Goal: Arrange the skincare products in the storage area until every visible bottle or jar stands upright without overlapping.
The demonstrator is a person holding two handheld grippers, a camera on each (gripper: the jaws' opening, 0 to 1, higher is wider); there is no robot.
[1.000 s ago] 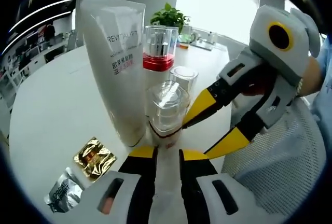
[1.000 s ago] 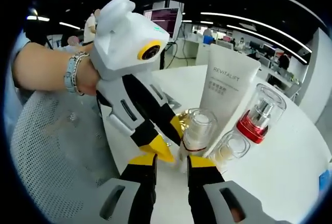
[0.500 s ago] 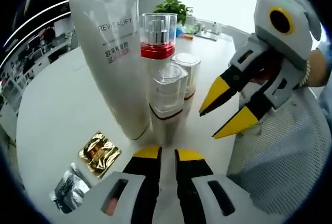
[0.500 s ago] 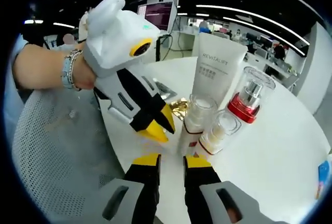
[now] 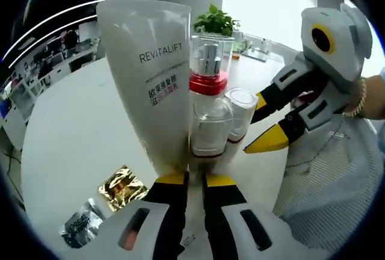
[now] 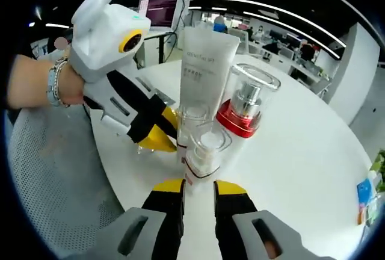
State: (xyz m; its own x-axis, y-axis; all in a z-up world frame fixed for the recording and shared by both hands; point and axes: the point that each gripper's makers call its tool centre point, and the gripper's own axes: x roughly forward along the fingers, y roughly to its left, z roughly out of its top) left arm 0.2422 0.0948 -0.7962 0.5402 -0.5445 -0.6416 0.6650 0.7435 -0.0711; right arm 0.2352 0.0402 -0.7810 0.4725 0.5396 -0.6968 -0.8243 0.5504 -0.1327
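Take the white Revitalift tube (image 5: 153, 85) as your anchor: it stands upright on its cap on the white round table (image 5: 66, 127), and it is the tallest thing in the cluster. Everything you do now should happen beside it without nudging it, since a tube balanced that way will likely tip at a light knock.

Next in size, the red-collared pump bottle (image 5: 209, 70) stands just behind the tube's right edge in the left gripper view. It is upright, so leave it alone.

The two small clear-capped bottles come next. One (image 5: 209, 129) stands directly in front of the tube's base, just ahead of your left gripper (image 5: 194, 180), whose jaws are nearly shut with only a narrow slot between them and nothing held. The other (image 5: 239, 108) sits just right of it, and your right gripper (image 5: 264, 123) points its yellow tips at it from the side. In its own view the right gripper (image 6: 198, 186) has a modest gap and grips nothing. I cannot tell whether the two small bottles touch, so part them gently, pushing low near the base rather than at the cap.

Smallest, the gold sachet (image 5: 123, 186) and silver sachet (image 5: 79, 231) lie flat to the tube's lower left, well clear of your jaws.
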